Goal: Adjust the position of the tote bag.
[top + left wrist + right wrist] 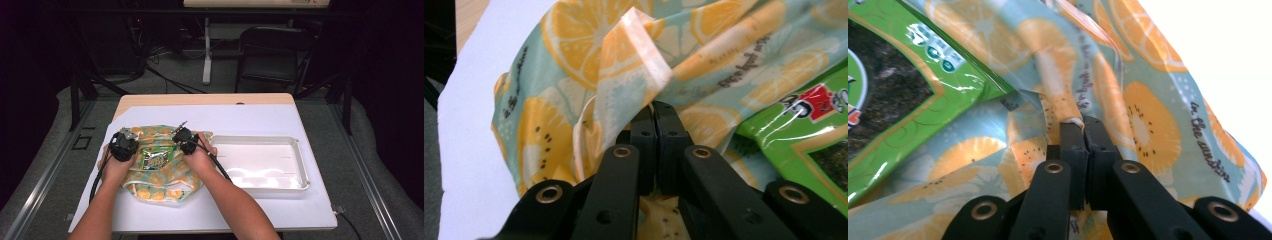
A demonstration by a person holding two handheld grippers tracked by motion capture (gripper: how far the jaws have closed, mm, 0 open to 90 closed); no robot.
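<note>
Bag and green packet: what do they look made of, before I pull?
Bag: seems a thin coated or plastic-laminated sheet with a citrus print; it glints and holds creased folds where each tool pinches it. Woven or film, I can't tell.
Green packet: looks like glossy printed plastic film, with sharp highlights and a crinkled edge.
Tray: appears rigid white plastic, smooth.

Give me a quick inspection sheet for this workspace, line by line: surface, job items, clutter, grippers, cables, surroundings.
Surface: white sheet covering a light wooden table.
Job's things: citrus-print teal and orange plastic bag lying at the left; green snack packet resting on it; empty white rectangular plastic tray at the right.
Clutter: nothing seen.
Grippers: left hand-held gripper shut on a fold of the bag; right hand-held gripper shut on another fold.
Cables: black cable trailing over the right forearm; another along the left.
Surroundings: dark room, black chair behind the table, grey floor.
</note>
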